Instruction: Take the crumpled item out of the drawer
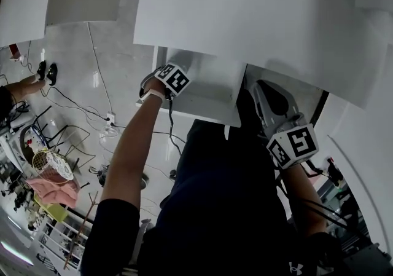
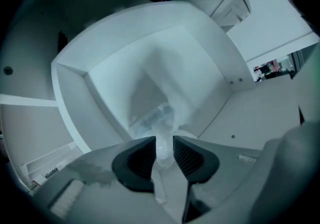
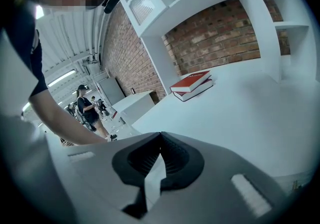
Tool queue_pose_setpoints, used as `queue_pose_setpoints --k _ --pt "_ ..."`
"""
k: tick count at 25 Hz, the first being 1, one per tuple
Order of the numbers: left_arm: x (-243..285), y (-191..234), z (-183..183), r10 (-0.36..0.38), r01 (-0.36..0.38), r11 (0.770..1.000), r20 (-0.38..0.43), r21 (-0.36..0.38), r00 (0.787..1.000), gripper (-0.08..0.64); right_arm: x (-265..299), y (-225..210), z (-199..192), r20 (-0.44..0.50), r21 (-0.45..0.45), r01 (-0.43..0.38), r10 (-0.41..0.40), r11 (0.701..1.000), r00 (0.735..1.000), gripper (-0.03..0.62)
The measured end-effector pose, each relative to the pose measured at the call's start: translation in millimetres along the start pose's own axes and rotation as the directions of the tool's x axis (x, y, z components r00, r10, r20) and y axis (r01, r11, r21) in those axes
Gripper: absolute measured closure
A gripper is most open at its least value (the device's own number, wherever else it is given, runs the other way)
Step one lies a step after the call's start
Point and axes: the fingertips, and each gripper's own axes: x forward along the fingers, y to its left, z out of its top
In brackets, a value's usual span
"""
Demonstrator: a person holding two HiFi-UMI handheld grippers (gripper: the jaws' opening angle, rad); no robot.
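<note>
The white drawer (image 2: 75,103) stands pulled out, and the left gripper view looks steeply down into it. On its floor lies the crumpled item (image 2: 159,117), a clear, squashed plastic thing. My left gripper (image 2: 163,140) is down in the drawer, its jaws a narrow gap apart with the item's near end between the pads (image 2: 142,155); I see no squeeze on it. In the head view the left gripper's marker cube (image 1: 172,78) sits over the open drawer (image 1: 212,93). My right gripper (image 3: 160,135) hangs shut and empty beside the desk; its marker cube (image 1: 293,145) is at my right.
A white desk top (image 1: 245,10) overhangs the drawer. Two red books (image 3: 192,84) lie on the desk (image 3: 250,118) before a brick wall (image 3: 215,38) and white shelving. Cables (image 1: 101,99) and a wire basket (image 1: 52,166) are on the floor at left. A person (image 3: 88,107) stands far off.
</note>
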Motion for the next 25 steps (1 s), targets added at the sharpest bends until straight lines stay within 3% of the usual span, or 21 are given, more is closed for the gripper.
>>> queue_pose_setpoints --k 7,13,18,25 --pt "29.7 -3.5 9.6 -0.006 0.007 1.0 -0.022 0.016 1.0 0.443 -0.5 -8.8 -14.2 -0.006 0.014 0.018 -0.018 1.0 1.0 0.589" --pt "35.5 -0.1 15.9 0.024 -0.024 1.0 -0.007 -0.015 1.0 0.47 -1.2 -7.0 -9.8 -0.011 0.01 0.01 -0.01 1.0 1.0 0.589" --pt "22.5 -2.0 27.5 0.006 -0.003 1.0 0.094 -0.026 0.996 0.532 4.3 -3.0 -4.1 -0.015 0.006 0.006 -0.005 1.0 1.0 0.589" --pt "-0.7 -8.4 45.2 0.031 -0.024 0.999 0.223 -0.031 0.974 0.543 13.6 6.9 -7.2 -0.041 -0.034 -0.051 0.049 0.998 0.998 0.589"
